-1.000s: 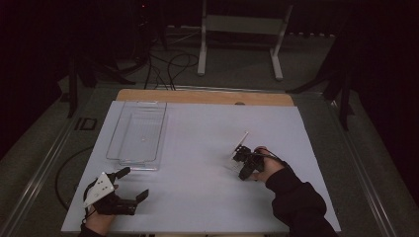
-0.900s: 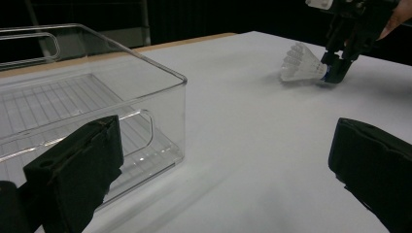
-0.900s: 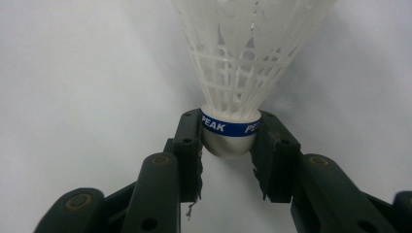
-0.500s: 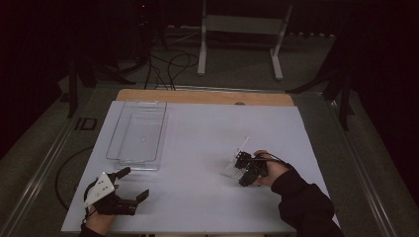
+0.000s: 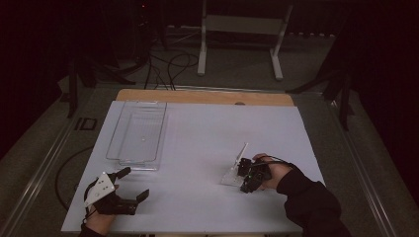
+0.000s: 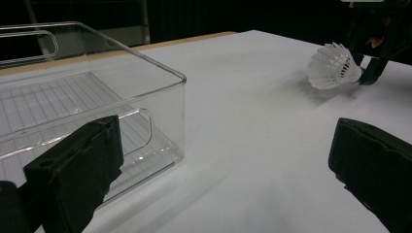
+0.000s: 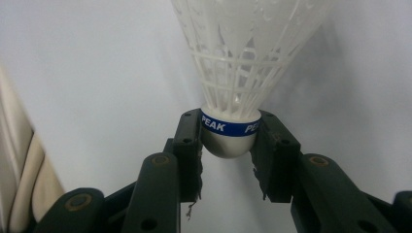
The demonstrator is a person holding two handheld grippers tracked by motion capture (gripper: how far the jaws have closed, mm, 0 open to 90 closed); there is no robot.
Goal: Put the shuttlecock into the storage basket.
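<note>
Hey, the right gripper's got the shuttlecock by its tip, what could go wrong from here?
The right gripper pinches only the rounded cork of the shuttlecock, so it might pivot or pop out. Squeezing or dragging could bend the plastic skirt. If it is headed for the clear bin, its raised wall may catch the skirt.

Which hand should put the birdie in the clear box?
The right one, probably. The right gripper is already clamped on the shuttlecock by its cork end, so it only has to carry it over. The left gripper is open and empty, though nearer the box.
</note>
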